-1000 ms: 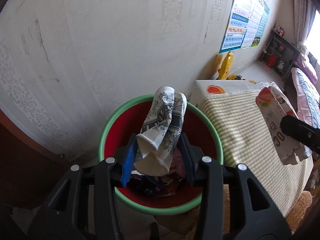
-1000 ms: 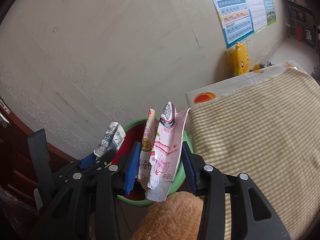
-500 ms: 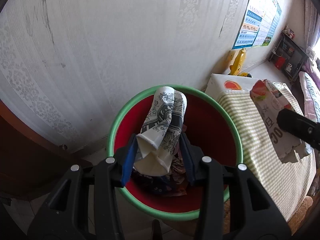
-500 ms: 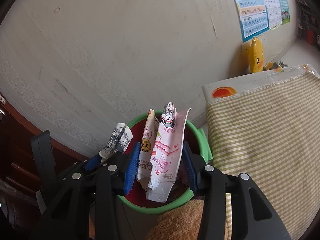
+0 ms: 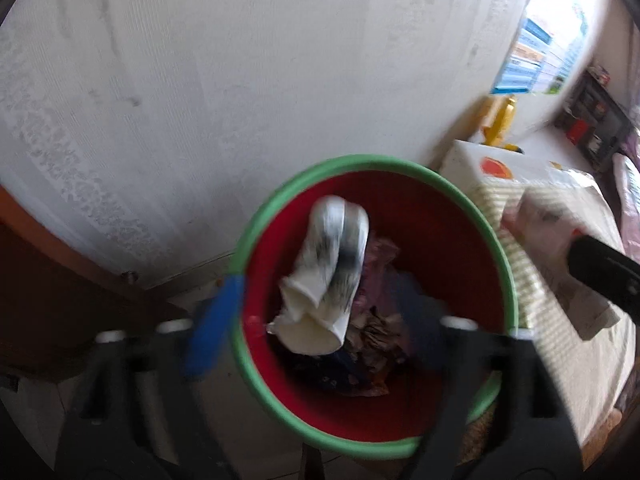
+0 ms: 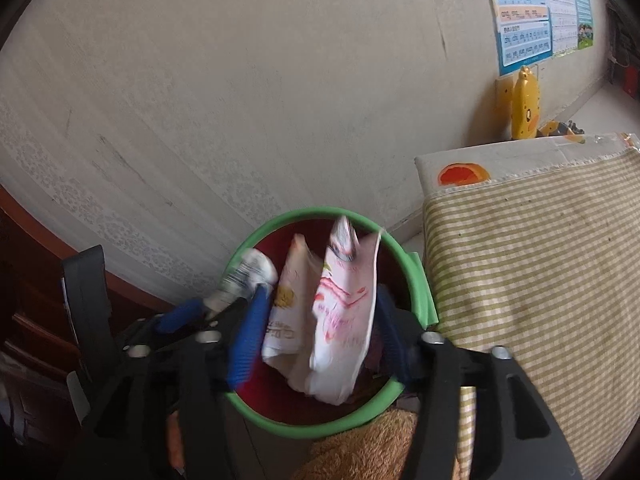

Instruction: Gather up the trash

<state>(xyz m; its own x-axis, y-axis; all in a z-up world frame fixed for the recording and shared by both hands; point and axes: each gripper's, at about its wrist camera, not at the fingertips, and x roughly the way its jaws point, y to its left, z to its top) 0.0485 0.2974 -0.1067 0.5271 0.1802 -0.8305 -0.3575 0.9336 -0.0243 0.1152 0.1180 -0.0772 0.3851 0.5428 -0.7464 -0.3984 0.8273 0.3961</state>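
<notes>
Red plastic ringed in green filled my left wrist view: the bin (image 5: pixel 448 240) sat right under my left tongs (image 5: pixel 320 332), whose jaws were opening where a moment before they had pinched the crumpled paper cup (image 5: pixel 324 272). The cup now hung loose between the widely spread pads, touching neither, blurred above the litter in the bin, so I judged that drop as good as made. In the right wrist view my right tongs (image 6: pixel 316 332) were opening too, after gripping the pink-and-white wrappers (image 6: pixel 344 312) an instant earlier; the wrappers stood between the parted blue pads, over the bin's mouth beside the striped tabletop (image 6: pixel 540 280), seemingly slipping down inside.
</notes>
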